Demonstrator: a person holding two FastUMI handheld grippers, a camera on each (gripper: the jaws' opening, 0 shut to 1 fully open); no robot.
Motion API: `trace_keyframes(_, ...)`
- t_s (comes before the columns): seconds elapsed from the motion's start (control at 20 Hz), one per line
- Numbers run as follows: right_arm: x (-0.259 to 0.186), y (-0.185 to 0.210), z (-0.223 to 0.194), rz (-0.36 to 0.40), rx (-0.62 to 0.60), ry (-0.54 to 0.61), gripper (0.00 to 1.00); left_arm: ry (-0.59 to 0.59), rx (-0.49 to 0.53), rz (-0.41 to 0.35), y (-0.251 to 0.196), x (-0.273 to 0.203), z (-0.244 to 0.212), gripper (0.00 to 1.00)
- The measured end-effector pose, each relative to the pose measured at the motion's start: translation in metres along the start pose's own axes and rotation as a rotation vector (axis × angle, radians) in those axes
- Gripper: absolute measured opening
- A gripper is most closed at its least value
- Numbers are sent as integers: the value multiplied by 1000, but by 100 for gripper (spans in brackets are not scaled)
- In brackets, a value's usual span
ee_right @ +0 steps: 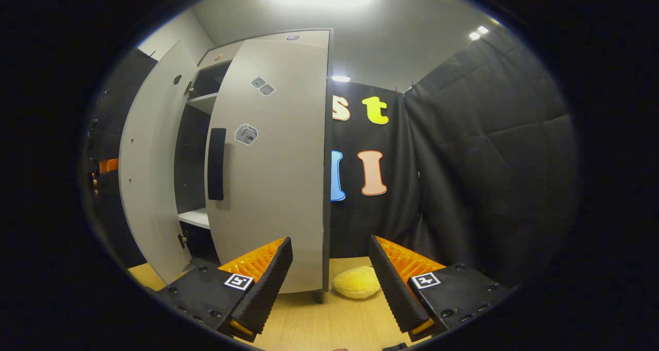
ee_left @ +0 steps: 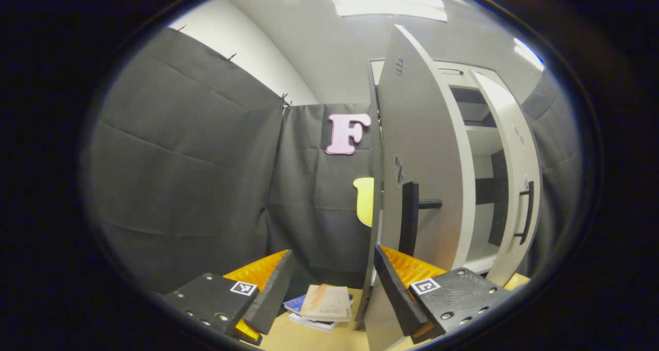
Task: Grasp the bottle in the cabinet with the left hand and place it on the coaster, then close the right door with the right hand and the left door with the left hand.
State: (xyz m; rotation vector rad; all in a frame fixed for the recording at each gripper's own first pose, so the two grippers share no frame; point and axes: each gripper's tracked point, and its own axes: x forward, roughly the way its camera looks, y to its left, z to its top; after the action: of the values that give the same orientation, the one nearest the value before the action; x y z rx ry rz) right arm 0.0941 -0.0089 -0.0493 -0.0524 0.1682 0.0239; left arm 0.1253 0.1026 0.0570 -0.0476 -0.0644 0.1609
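The white cabinet [ee_left: 479,150] stands on the wooden table with both doors ajar. In the left gripper view the left door [ee_left: 427,150] swings out towards me, its black handle [ee_left: 411,217] just above my right finger [ee_left: 399,294]. My left gripper [ee_left: 334,292] is open and holds nothing. The right door [ee_left: 515,186] with its handle [ee_left: 527,212] stands behind. In the right gripper view the right door [ee_right: 273,176] and its handle [ee_right: 216,163] are close ahead; my right gripper [ee_right: 329,284] is open and empty. Bare shelves [ee_right: 194,217] show inside.
A stack of books [ee_left: 322,304] lies on the table left of the cabinet. A yellow lumpy round object [ee_right: 357,282] rests on the table [ee_right: 319,325] at the cabinet's right corner. Black cloth walls close in on all sides.
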Motion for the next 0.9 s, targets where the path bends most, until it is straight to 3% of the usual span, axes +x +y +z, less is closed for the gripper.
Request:
trace_keyframes(0.2, -3, -9, -2, -1, 19, 1, 92, 5, -2, -68, -37, 3, -1, 98)
trace_keyframes(0.25, -5, -12, -3, -6, 22, 1, 95, 1, 4, -83, -46, 3, -1, 98)
trace_keyframes(0.55, -17, -39, -4, -40, 38, -5, 95, -4, -26, -163, -107, 18, -6, 98)
trace_keyframes(0.65, -21, -46, -6, -42, 47, -2, 92, 0, -35, -187, -126, 25, -8, 98)
trace_keyframes(0.9, -23, -55, -9, -13, 36, -1, 95, -21, 11, -176, -146, 21, -13, 98)
